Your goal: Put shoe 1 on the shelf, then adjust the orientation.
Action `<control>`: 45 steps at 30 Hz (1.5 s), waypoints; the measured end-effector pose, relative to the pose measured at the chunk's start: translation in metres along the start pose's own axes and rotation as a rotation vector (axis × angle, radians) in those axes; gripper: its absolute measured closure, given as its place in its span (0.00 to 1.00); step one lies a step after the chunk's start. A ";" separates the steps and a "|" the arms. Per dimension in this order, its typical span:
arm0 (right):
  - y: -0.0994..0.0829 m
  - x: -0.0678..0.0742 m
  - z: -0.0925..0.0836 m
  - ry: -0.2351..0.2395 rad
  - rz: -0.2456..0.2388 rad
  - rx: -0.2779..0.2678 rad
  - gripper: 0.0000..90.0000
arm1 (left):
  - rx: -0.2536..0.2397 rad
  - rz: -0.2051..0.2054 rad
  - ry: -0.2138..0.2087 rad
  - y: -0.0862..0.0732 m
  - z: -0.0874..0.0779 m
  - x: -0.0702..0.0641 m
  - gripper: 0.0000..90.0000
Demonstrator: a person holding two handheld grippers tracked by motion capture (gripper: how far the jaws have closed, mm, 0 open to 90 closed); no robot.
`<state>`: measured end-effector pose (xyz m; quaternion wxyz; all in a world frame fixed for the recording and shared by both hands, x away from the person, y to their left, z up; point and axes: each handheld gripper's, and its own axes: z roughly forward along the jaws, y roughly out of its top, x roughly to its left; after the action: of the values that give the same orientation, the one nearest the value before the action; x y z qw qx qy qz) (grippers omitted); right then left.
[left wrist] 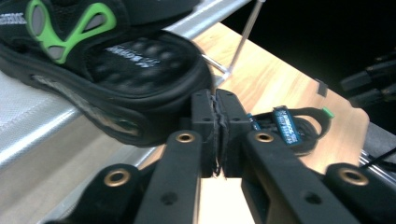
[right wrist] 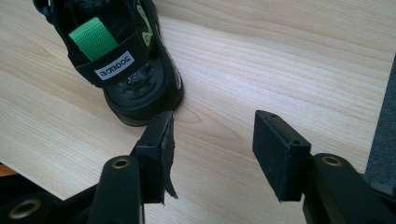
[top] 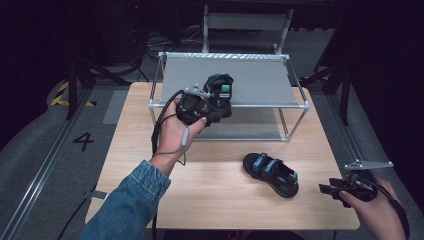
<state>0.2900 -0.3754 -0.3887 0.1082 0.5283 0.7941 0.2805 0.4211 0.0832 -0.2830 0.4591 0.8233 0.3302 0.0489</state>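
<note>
Nearest, well in front of the wire-framed rack (top: 270, 105) and off toward its right, the right gripper (top: 325, 190) hovers at the table's front edge with its jaws spread wide and nothing between them; in the right gripper view its left pad (right wrist: 159, 140) sits just beside the heel of the second sandal (right wrist: 126, 70), apart from it. That sandal (top: 271, 173) lies flat on the light wooden table (top: 215, 200), in front of the rack.

At the rack's front rail the left gripper (top: 212, 111) is closed pad to pad (left wrist: 217, 121), and I see nothing pinched between the jaws; the black and green sandal (left wrist: 116, 70) sits on the rack's top shelf, its heel jutting over the front rail just above the jaw tips.

The job looks like shelving the pair. Since the heel overhangs, I would use the closed jaws as a blunt pusher, low against the sole's rim, and slide the sandal straight back until it lies fully on the grey shelf; a push on the strap could tip it.

Past the rack the room is dark; a grey floor shows a painted 4 (top: 83, 141) and yellow-black tape (top: 62, 95) to the rack's left.
</note>
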 end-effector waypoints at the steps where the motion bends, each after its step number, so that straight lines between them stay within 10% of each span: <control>1: 0.000 0.000 0.000 -0.002 -0.002 -0.002 0.55 | -0.010 -0.004 -0.001 0.000 -0.001 0.001 1.00; 6: 0.001 0.001 0.002 -0.001 -0.008 0.000 0.55 | -0.015 0.011 0.061 0.004 0.002 0.008 1.00; 31: 0.000 0.000 0.007 0.001 -0.016 0.007 0.55 | -0.022 -0.054 0.095 0.023 0.044 0.050 0.99; 41: 0.003 0.006 0.006 0.007 -0.042 0.002 0.55 | -0.026 0.007 0.071 0.020 0.026 0.032 0.70; 45: 0.007 0.012 0.004 0.030 -0.056 -0.015 0.55 | 0.007 0.058 0.129 0.011 0.016 0.024 0.55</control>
<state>0.2924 -0.3617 -0.3862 0.1079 0.5007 0.8080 0.2911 0.4515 0.0821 -0.2888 0.4325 0.8292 0.3353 0.1142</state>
